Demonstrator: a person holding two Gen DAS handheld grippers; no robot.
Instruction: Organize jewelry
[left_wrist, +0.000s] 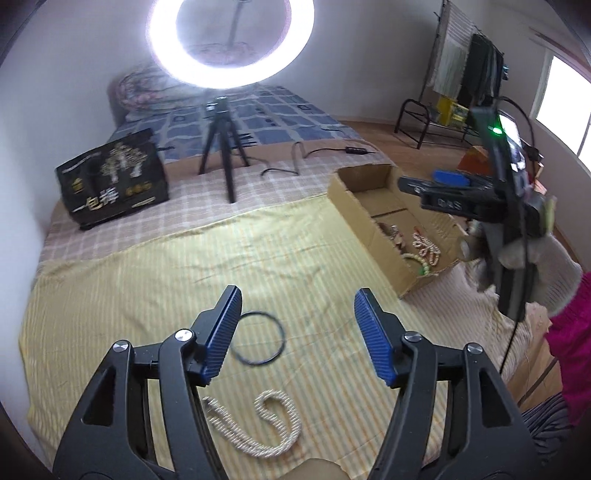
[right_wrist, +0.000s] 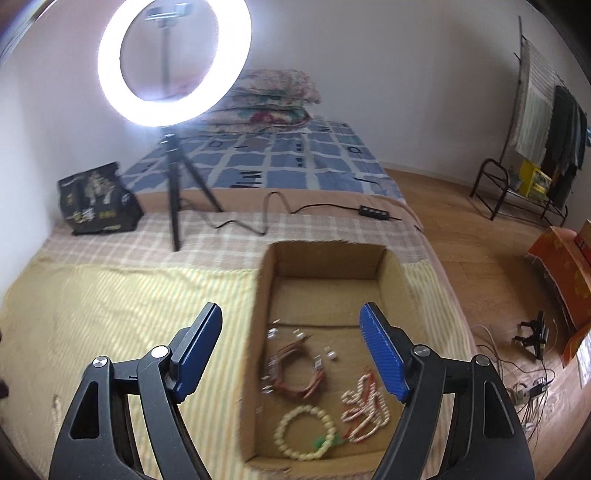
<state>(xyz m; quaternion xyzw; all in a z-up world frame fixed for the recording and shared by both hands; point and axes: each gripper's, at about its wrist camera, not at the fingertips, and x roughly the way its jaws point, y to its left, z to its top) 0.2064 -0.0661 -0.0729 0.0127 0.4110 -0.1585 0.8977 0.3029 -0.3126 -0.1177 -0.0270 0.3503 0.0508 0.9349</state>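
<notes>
Nearest to my left camera: I am seeing the left gripper (left_wrist: 295, 299) standing with its blue pads spread wide and nothing between them, low in the frame.
Under those jaws: a cream beaded necklace (left_wrist: 258, 424) is lying curled on the yellow striped cloth (left_wrist: 147, 288) at bottom centre, and a thin black ring (left_wrist: 258, 339) is lying just above it, partly behind the left pad.
Only my left view is giving: the right gripper (left_wrist: 439, 192) from the side, at middle right over the box, with a gloved hand (left_wrist: 535, 254) and a pink sleeve (left_wrist: 569, 321) behind it.
Nearest to my right camera: the right gripper (right_wrist: 291, 314) is hanging wide too, holding nothing.
Only my right view is giving: the floor of the cardboard box (right_wrist: 325, 254), where I am counting a cream bead bracelet (right_wrist: 303, 432) at the bottom, a red-and-white bead strand (right_wrist: 365, 410) just right of it, and a blurred reddish bracelet (right_wrist: 295, 369) above.
Surface: everything is sitting on a bed, the yellow cloth lying over a checked sheet (right_wrist: 147, 236).
Room: a lit ring light (right_wrist: 173, 62) on a tripod is glaring at upper left, a black packet (right_wrist: 99, 199) is leaning near the wall, a folded quilt (right_wrist: 273, 99) is resting further back, and a clothes rack (right_wrist: 546, 140) is standing on the wooden floor at upper right.
</notes>
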